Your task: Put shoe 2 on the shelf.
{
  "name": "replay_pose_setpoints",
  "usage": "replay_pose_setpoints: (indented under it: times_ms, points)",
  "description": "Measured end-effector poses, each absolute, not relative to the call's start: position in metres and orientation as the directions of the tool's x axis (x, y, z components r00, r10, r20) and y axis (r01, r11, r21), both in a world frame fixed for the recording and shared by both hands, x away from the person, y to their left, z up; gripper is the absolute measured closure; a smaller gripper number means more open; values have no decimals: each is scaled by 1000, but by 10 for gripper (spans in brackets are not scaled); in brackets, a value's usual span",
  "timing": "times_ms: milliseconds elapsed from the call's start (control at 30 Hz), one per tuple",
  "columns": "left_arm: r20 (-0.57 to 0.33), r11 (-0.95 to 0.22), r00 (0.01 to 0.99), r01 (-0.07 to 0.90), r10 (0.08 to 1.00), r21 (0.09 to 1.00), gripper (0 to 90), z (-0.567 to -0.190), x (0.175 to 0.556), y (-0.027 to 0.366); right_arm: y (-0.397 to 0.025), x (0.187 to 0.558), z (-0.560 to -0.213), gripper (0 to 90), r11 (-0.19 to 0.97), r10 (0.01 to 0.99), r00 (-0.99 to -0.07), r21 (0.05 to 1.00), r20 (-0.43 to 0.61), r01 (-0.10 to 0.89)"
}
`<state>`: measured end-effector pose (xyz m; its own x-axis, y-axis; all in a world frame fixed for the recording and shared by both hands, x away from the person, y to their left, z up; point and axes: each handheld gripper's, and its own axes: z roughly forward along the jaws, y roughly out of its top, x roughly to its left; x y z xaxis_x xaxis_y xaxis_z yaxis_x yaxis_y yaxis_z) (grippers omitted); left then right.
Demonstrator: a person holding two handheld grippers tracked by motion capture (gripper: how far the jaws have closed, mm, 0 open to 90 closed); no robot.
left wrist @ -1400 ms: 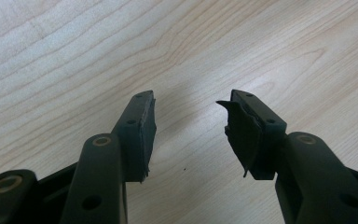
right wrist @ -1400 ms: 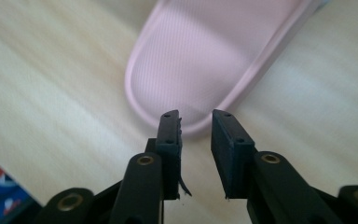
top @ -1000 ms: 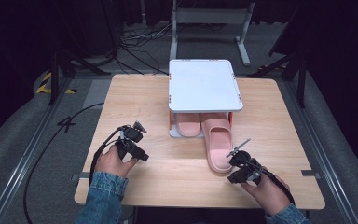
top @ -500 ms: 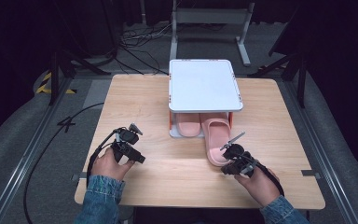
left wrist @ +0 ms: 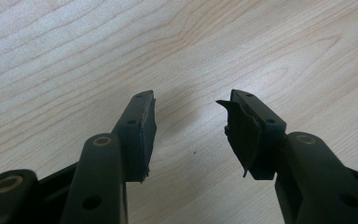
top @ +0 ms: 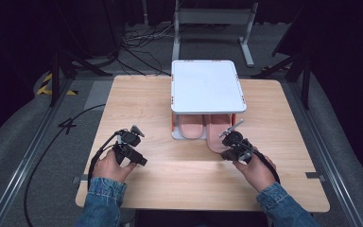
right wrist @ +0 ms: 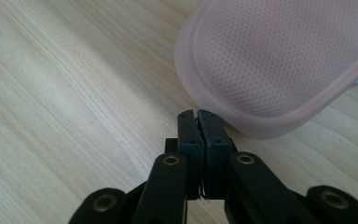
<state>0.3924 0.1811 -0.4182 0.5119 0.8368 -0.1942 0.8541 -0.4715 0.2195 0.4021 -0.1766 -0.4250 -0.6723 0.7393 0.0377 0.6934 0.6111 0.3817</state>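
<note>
Two pink slippers lie side by side under a white shelf (top: 207, 86): the left slipper (top: 191, 126) sits tucked in, while the right slipper (top: 216, 135) has its heel poking out toward me. My right gripper (top: 227, 151) is shut, and its tips rest against that heel. In the right gripper view the shut gripper (right wrist: 198, 116) meets the rim of the right slipper (right wrist: 279, 65) with nothing between its jaws. My left gripper (top: 134, 156) hovers over bare wood left of the shelf. In the left gripper view it (left wrist: 191, 121) stands open and empty.
The wooden table (top: 137, 104) has bare room to the left, right and front of the shelf. A black cable (top: 52, 142) trails off the table's left edge. A metal stand (top: 212, 19) is on the floor beyond the far edge.
My right gripper has moved forward, pushing the right slipper farther under the shelf. The left gripper has shifted only slightly.
</note>
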Motion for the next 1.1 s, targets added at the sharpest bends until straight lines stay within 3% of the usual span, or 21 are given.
replay_pose_setpoints:
  times_ms: [200, 333, 1100]
  points:
    - [-197, -470, 511, 855, 837, 221, 520, -418, 393, 181, -173, 411, -425, 895, 610, 729, -682, 396, 57, 686]
    - [-200, -468, 510, 855, 836, 223, 520, -418, 393, 181, -172, 415, -425, 894, 611, 744, -669, 399, 8, 684]
    - [-195, -471, 512, 854, 837, 220, 520, -419, 395, 181, -167, 448, -432, 896, 596, 756, -653, 452, -37, 664]
